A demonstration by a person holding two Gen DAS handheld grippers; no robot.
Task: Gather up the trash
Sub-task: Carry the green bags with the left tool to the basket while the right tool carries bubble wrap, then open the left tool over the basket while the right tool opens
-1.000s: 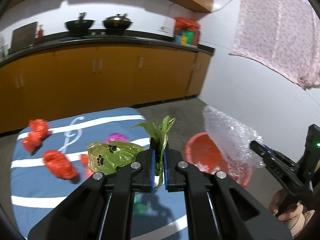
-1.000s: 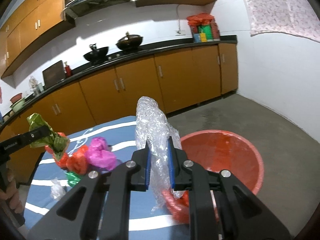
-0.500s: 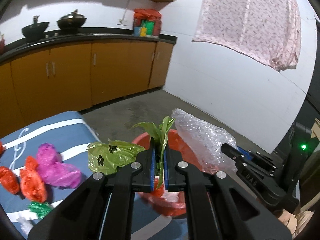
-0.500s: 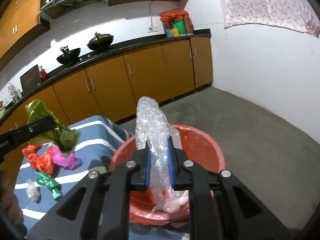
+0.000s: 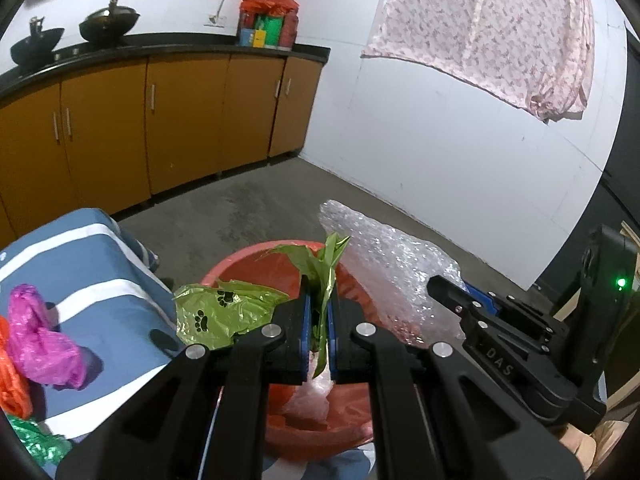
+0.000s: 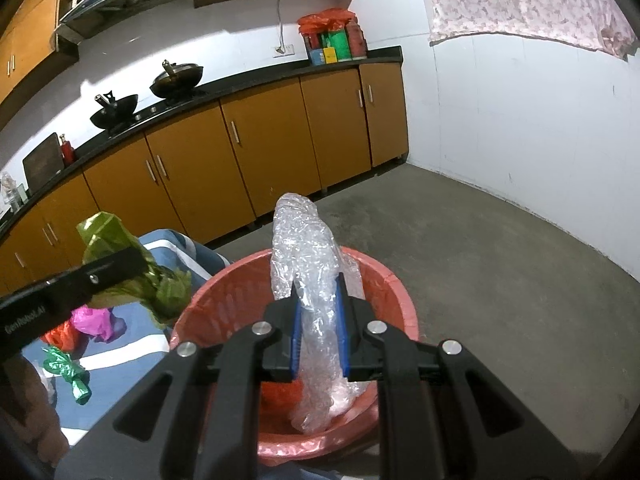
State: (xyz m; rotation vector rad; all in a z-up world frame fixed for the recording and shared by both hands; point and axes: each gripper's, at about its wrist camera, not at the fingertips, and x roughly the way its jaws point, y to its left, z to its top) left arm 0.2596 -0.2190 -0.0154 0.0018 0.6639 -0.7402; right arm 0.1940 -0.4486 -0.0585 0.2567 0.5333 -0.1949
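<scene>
My left gripper (image 5: 319, 312) is shut on a crumpled green plastic bag (image 5: 224, 314) with black paw prints and holds it over the near rim of a red basin (image 5: 244, 258). In the right wrist view the green bag (image 6: 120, 268) hangs at the basin's (image 6: 396, 292) left edge. My right gripper (image 6: 318, 320) is shut on a wad of clear bubble wrap (image 6: 304, 256) whose lower end hangs down inside the basin. The bubble wrap (image 5: 392, 268) also shows in the left wrist view, to the right of my left gripper. Some clear plastic lies in the basin bottom.
A table with a blue, white-striped cloth (image 5: 92, 248) stands left of the basin. On it lie a pink bag (image 5: 36, 340), an orange-red bag (image 5: 10, 376) and a green foil wrapper (image 6: 66, 372). Orange cabinets (image 6: 280, 140) line the far wall. Bare concrete floor (image 6: 500, 260) lies to the right.
Both grippers have swung right from over the table to above the red basin, each still holding its piece. The bubble wrap's lower end now hangs inside the basin.
</scene>
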